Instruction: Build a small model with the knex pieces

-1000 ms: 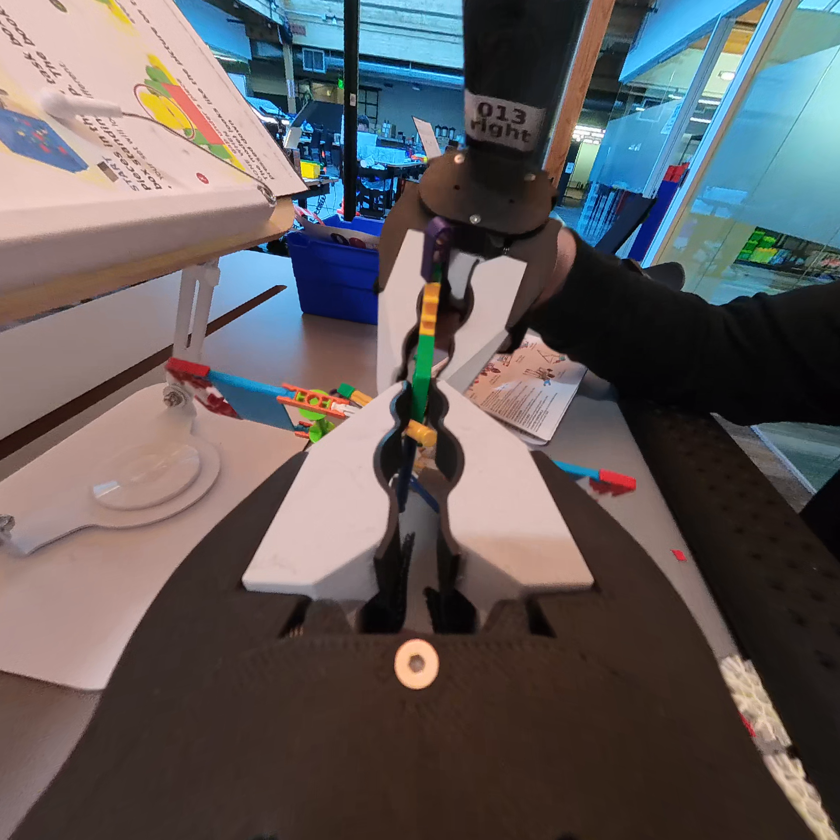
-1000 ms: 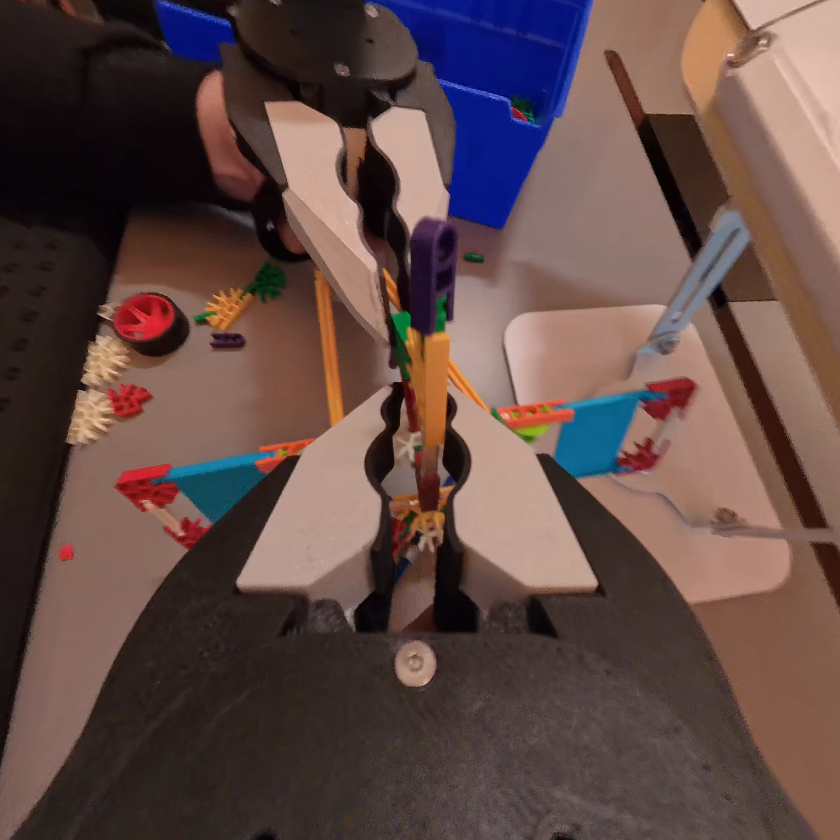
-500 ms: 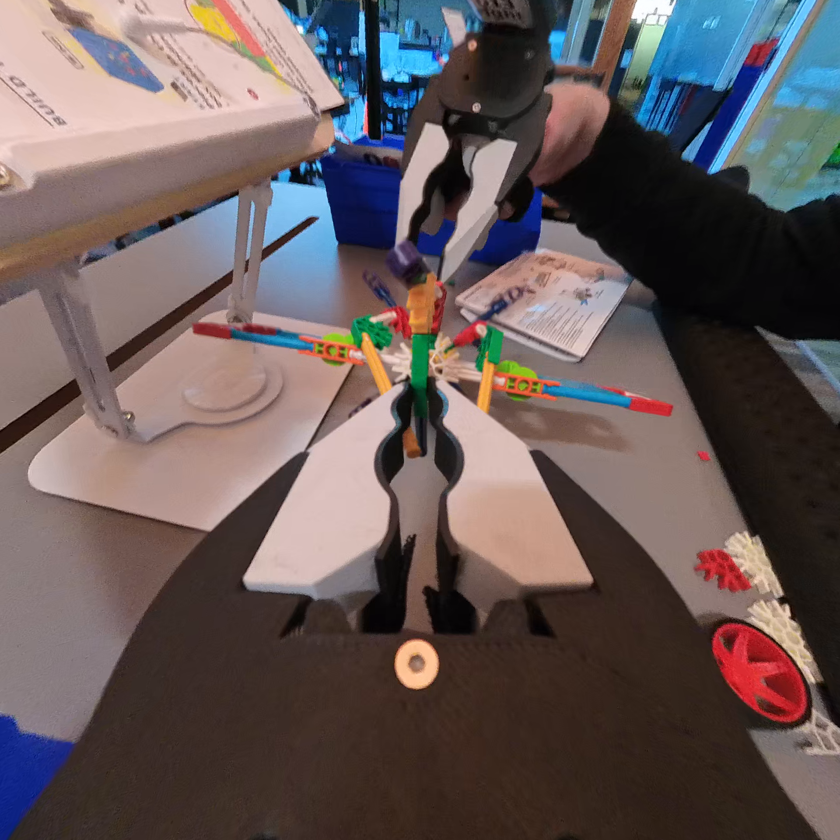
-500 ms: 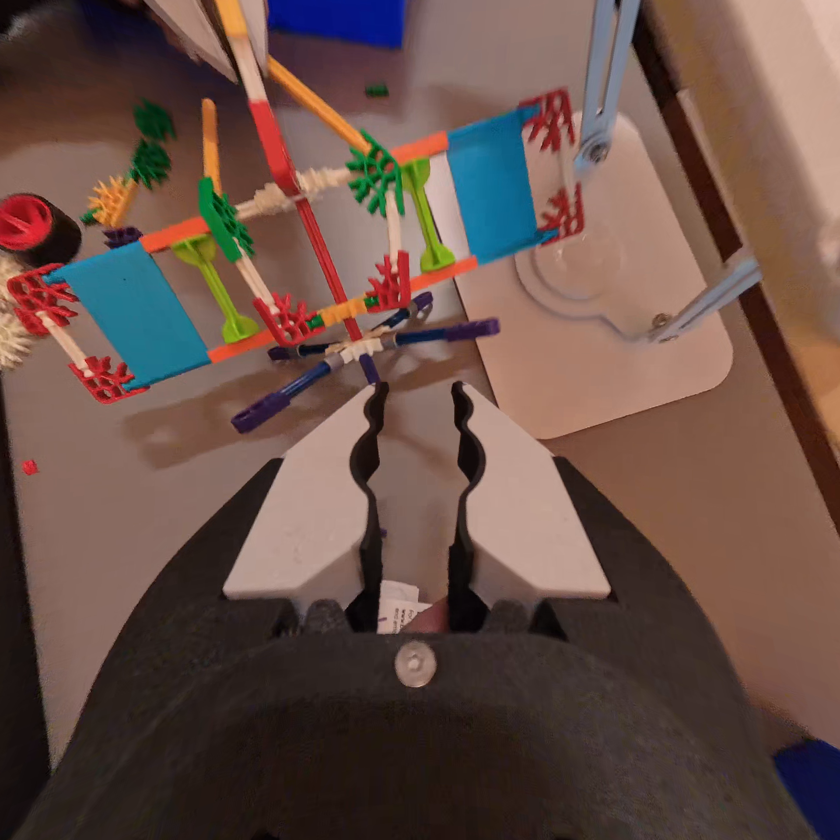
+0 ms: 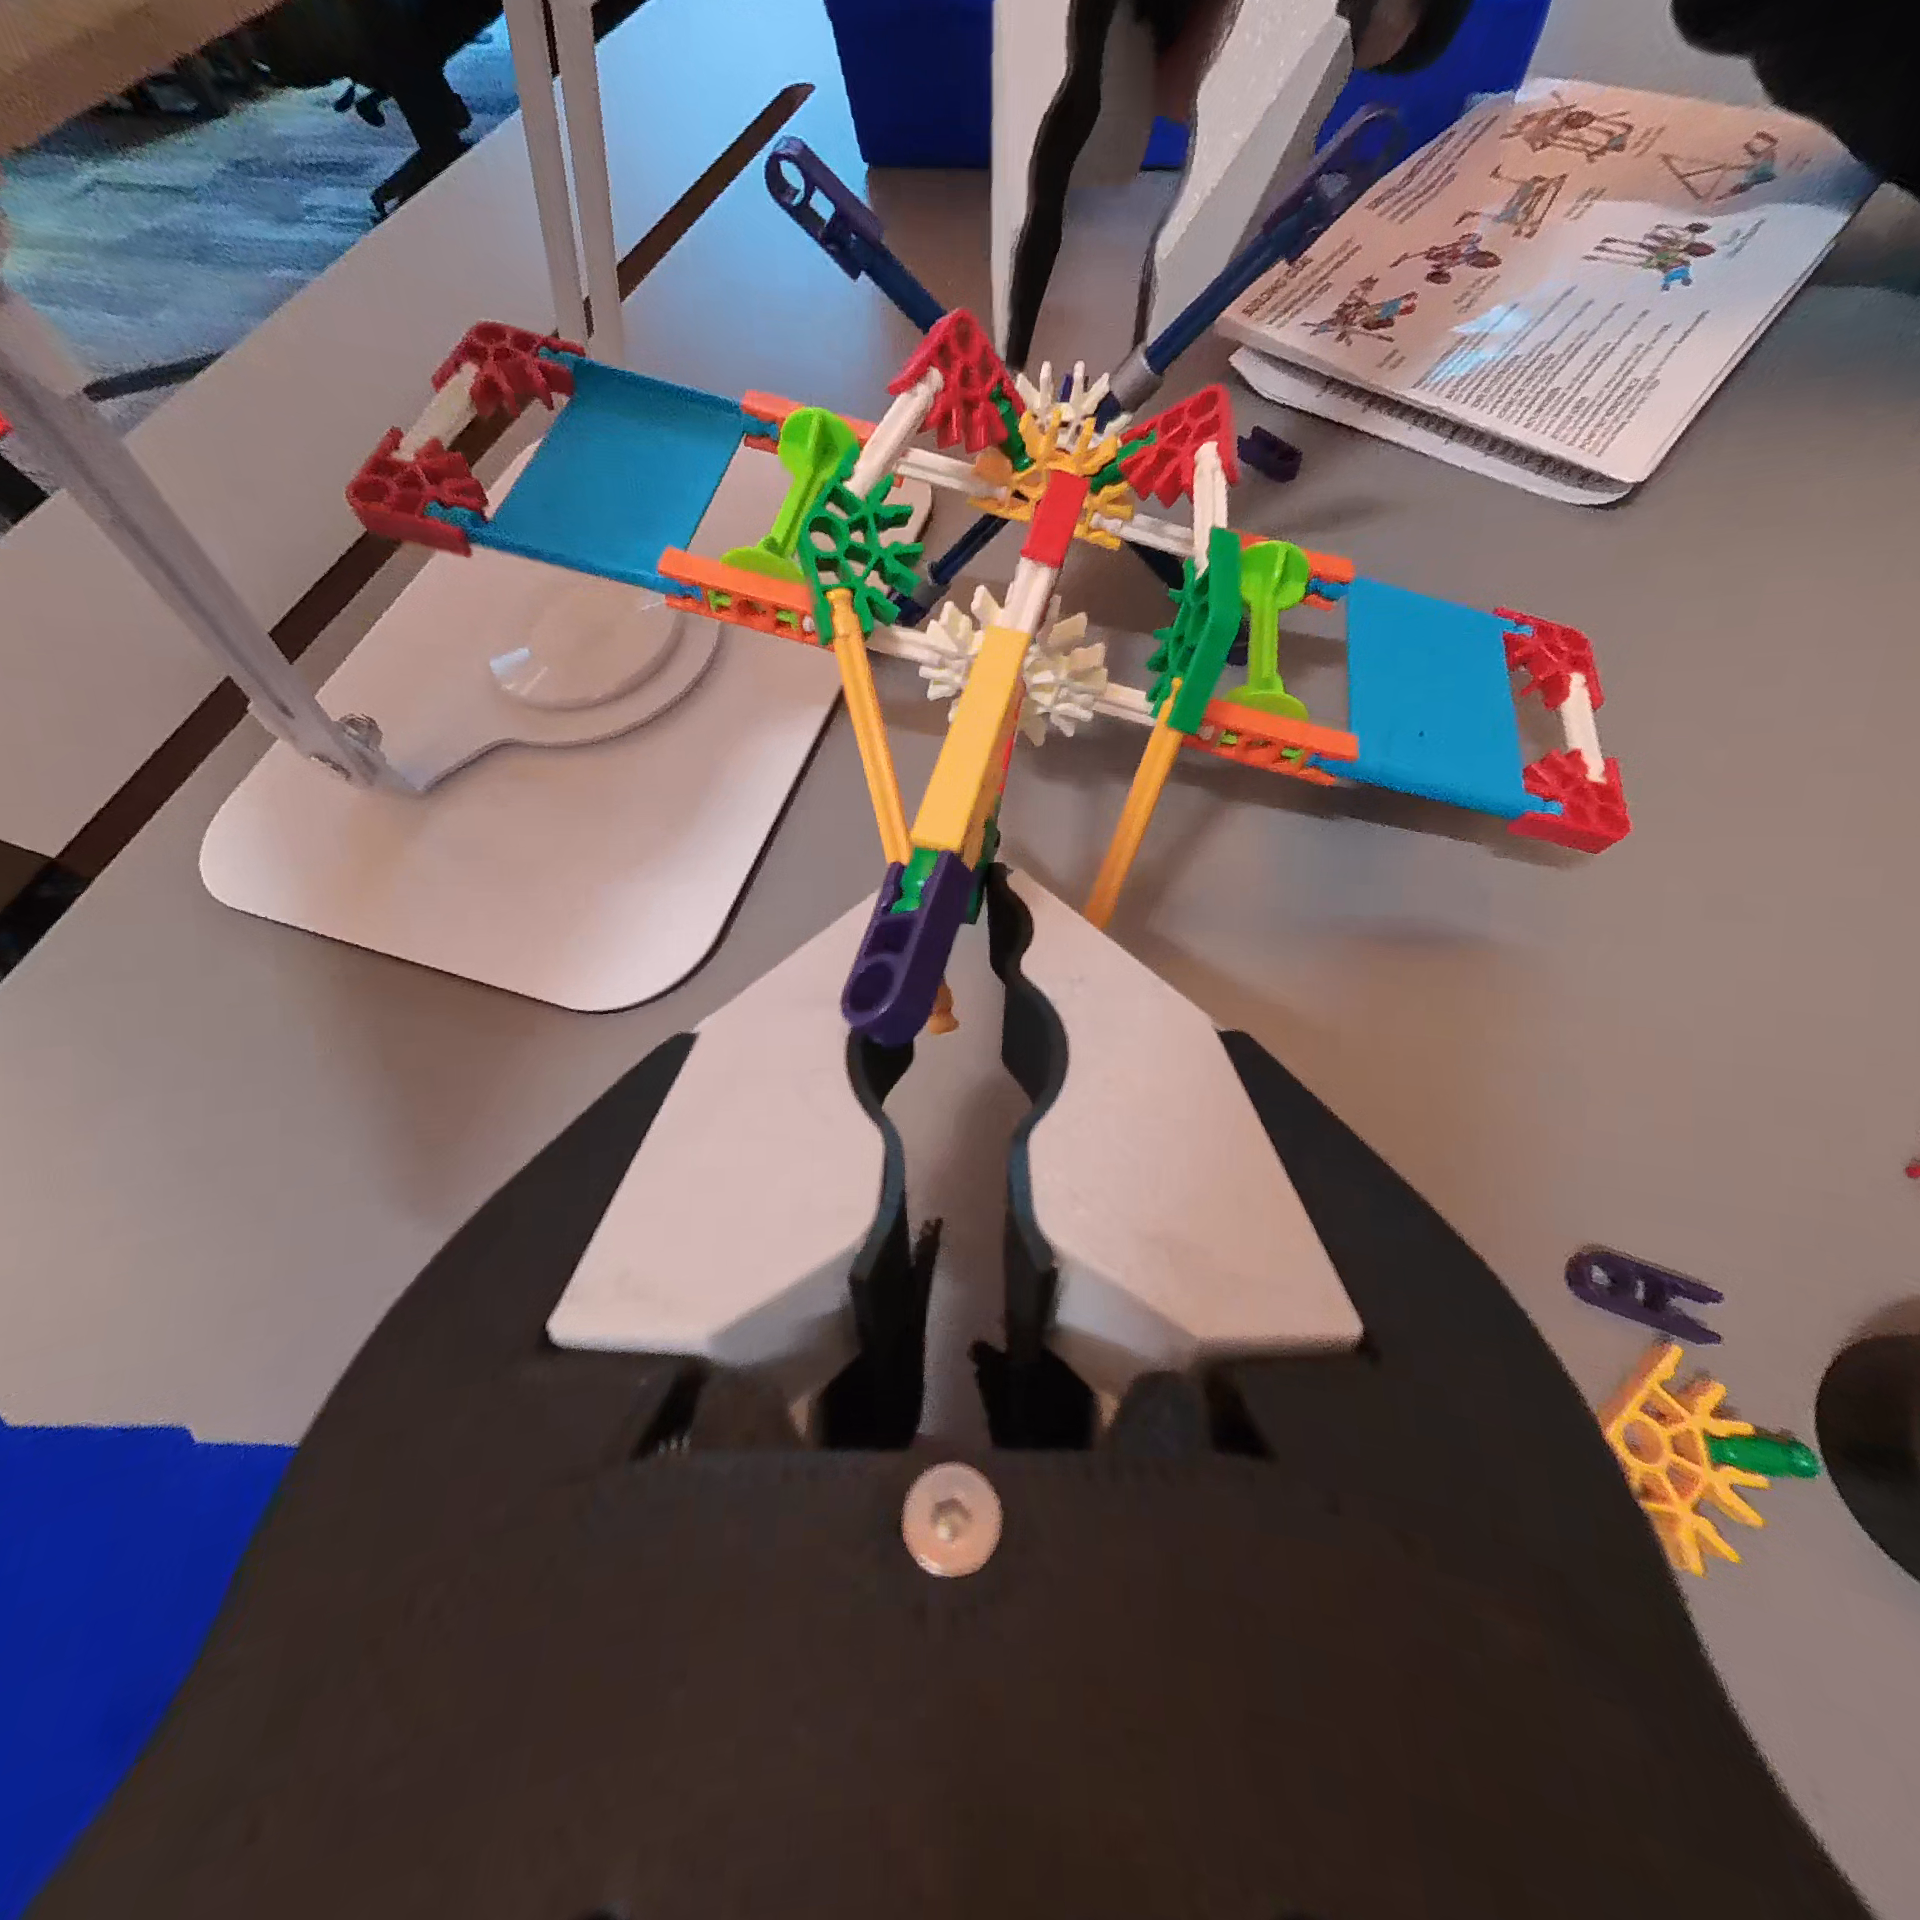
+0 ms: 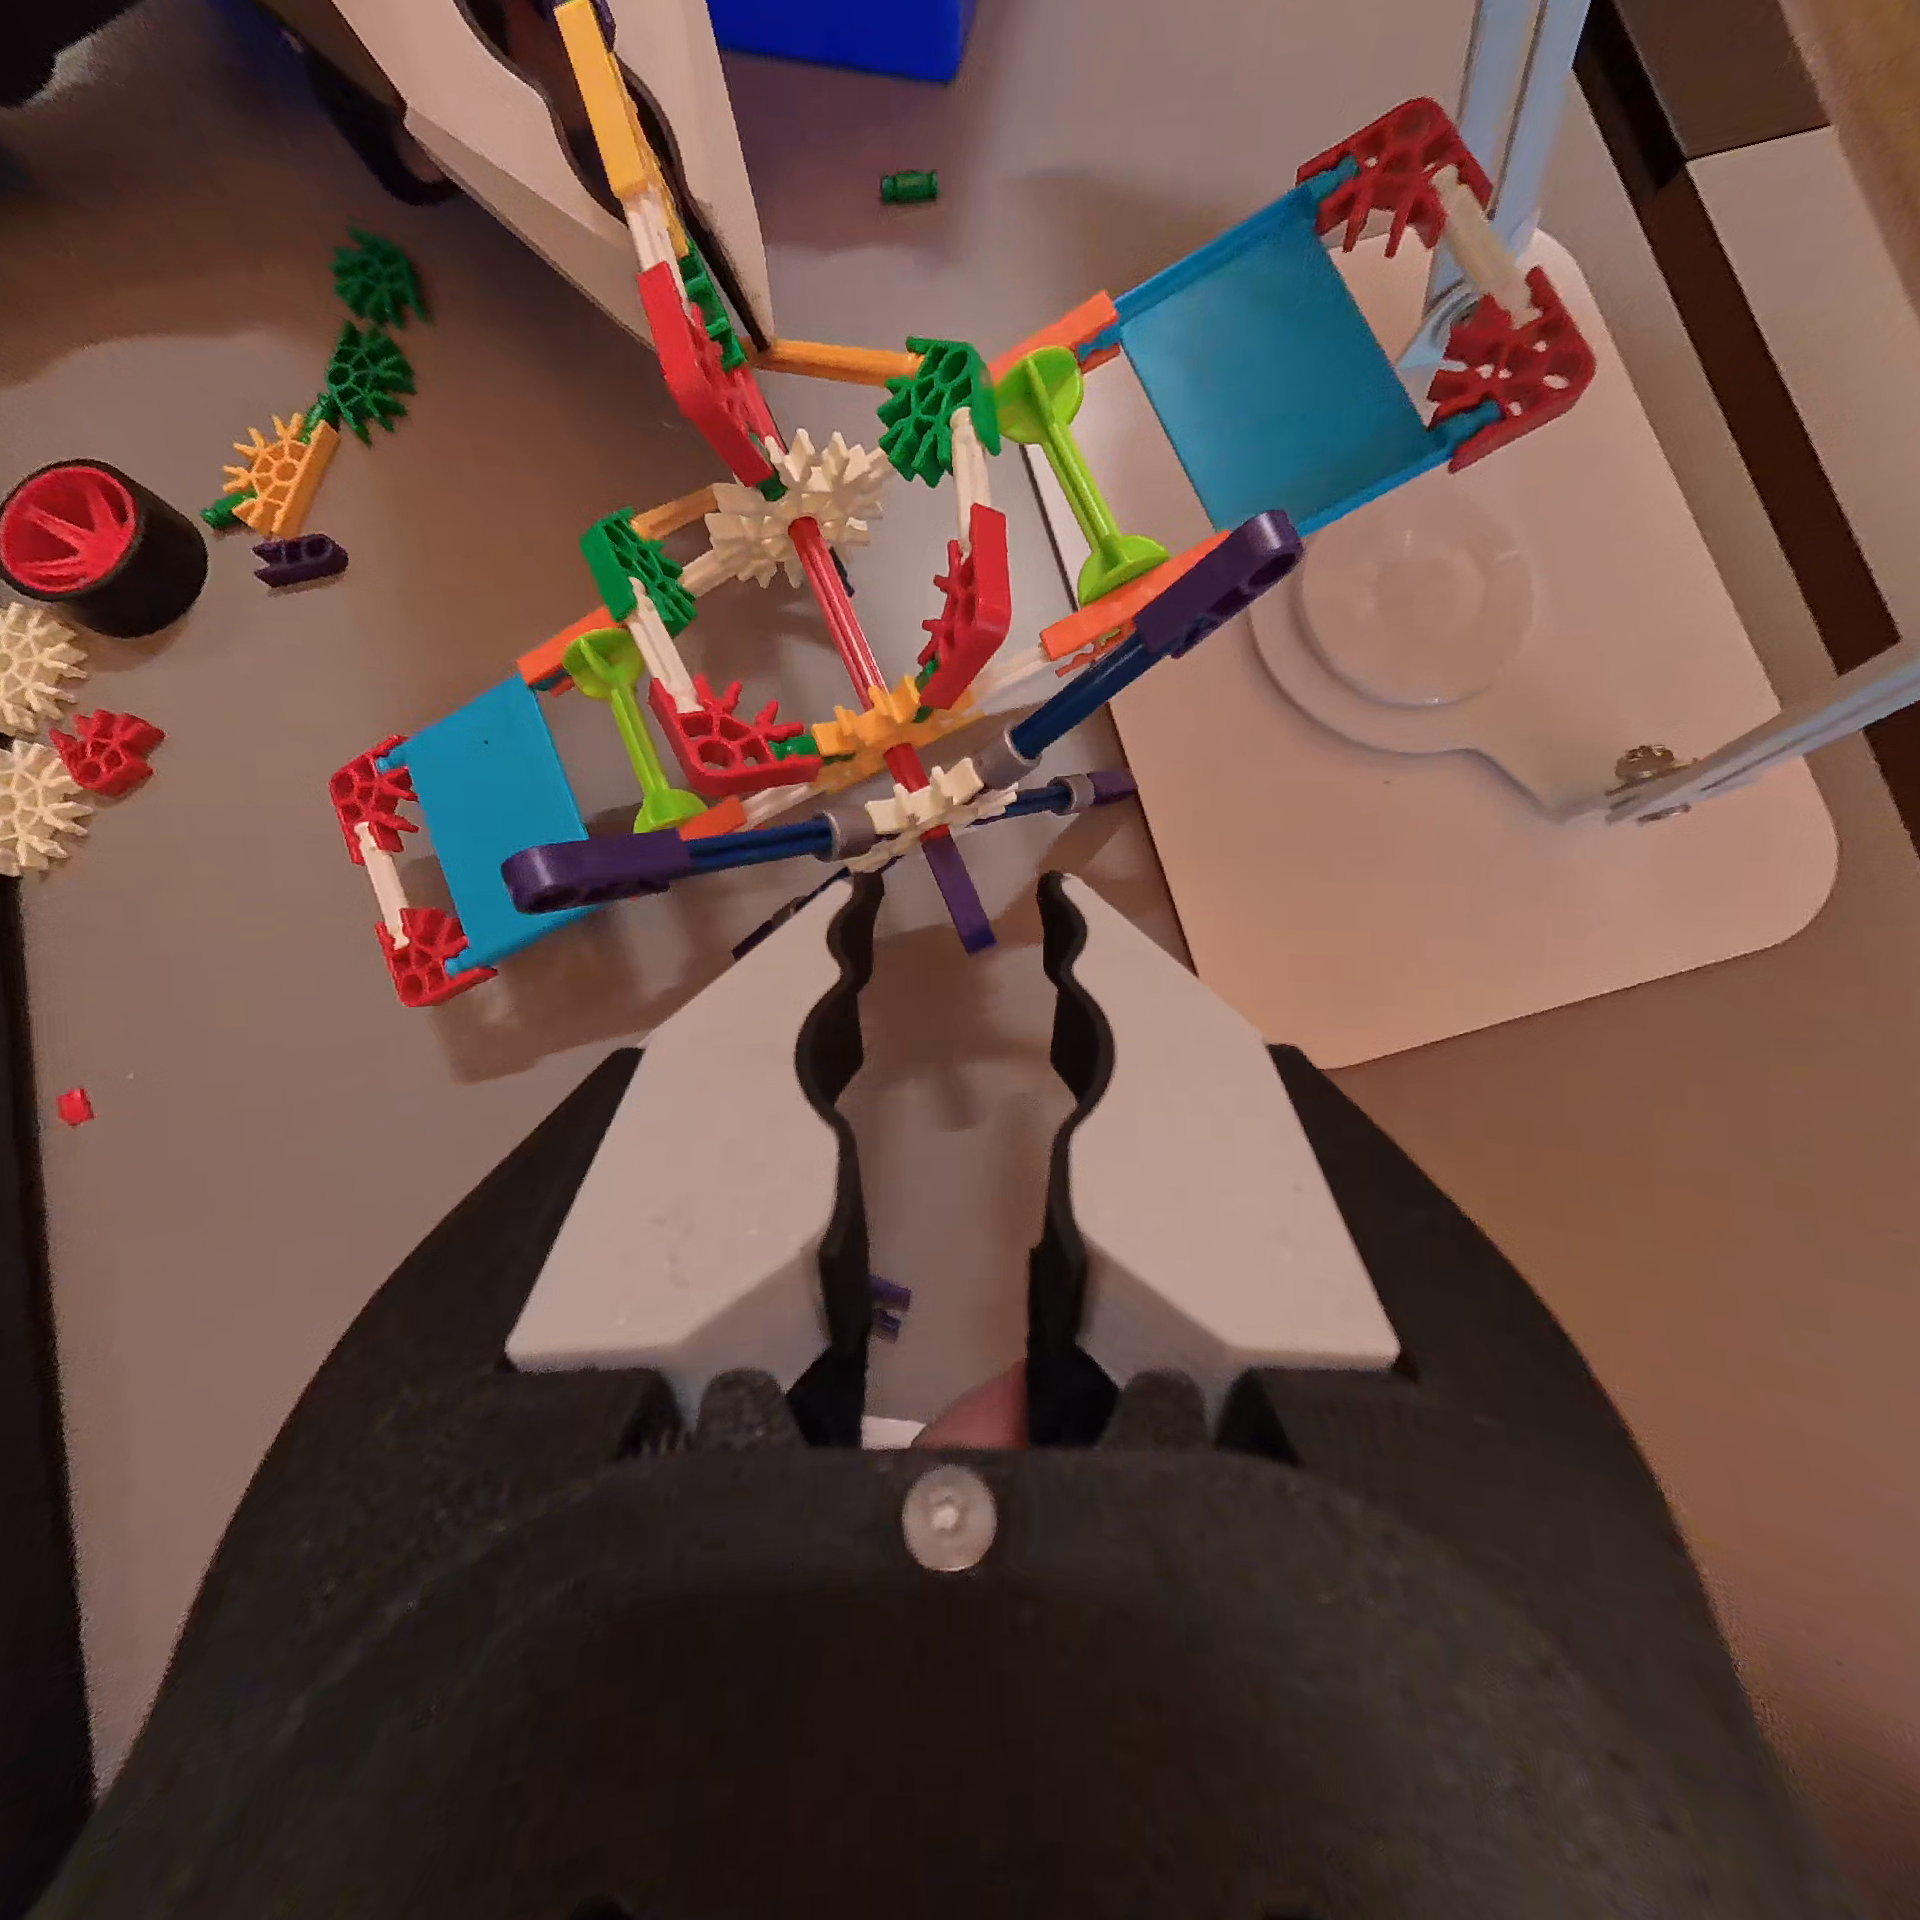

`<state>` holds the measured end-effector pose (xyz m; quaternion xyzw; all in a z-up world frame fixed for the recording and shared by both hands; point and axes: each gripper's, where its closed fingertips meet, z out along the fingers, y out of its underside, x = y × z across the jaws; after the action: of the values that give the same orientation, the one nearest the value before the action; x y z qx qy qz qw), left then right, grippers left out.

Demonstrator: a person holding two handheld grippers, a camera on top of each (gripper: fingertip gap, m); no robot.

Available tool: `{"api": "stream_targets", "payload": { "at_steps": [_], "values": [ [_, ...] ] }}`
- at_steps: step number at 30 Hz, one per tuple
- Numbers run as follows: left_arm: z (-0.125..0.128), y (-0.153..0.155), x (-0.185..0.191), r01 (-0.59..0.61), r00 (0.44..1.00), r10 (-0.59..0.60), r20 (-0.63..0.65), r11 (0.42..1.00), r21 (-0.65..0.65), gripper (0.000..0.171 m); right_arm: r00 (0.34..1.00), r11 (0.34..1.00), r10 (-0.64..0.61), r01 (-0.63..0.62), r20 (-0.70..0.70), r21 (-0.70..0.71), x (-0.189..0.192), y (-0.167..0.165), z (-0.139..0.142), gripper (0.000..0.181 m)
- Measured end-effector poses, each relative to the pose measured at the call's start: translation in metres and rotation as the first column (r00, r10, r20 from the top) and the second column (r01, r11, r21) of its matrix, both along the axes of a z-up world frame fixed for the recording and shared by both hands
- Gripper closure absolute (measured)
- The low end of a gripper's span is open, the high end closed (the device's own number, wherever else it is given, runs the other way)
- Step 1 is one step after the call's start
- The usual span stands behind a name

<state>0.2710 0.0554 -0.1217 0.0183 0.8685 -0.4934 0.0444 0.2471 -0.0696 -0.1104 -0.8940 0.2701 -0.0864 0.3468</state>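
Partly hidden, left tongs [image 5: 951, 904] grip toy model [image 5: 997, 582] tail (contact obscured); right tongs [image 6: 951, 894] gape.

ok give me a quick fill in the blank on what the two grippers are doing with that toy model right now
1. The left gripper has its jaws shut on the colourful plastic rod-and-connector model at its ____ end piece.
2. The right gripper has its jaws ____, holding nothing.
3. The model's two flat rectangular panels are ____ in colour.
4. The loose black wheel on the grey table has a ____ hub.

Missing words: purple; open; blue; red
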Motion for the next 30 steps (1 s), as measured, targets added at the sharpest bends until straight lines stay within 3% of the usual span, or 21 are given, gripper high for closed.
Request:
{"api": "stream_targets", "payload": {
  "at_steps": [5,14,21,30],
  "values": [
    [-0.013,0.002,0.000,-0.005,1.000,0.005,-0.001,0.998,0.058,0.161,1.000,1.000,0.002,-0.002,-0.013,0.003,0.002,-0.001,-0.007,0.143],
    [-0.030,0.002,-0.013,0.045,0.998,-0.050,0.027,0.985,0.168,0.162,1.000,0.999,-0.013,0.013,0.012,-0.036,0.006,-0.008,-0.009,0.144],
    [-0.018,0.006,-0.001,-0.012,0.999,0.005,0.050,0.989,0.145,0.144,0.993,0.998,-0.039,0.044,0.114,-0.040,0.005,-0.020,0.028,0.146],
    [-0.022,-0.004,-0.028,0.083,0.996,-0.087,0.016,0.980,0.180,0.151,0.979,1.000,0.012,-0.012,0.201,0.001,0.005,0.015,0.043,0.154]
  ]
}}
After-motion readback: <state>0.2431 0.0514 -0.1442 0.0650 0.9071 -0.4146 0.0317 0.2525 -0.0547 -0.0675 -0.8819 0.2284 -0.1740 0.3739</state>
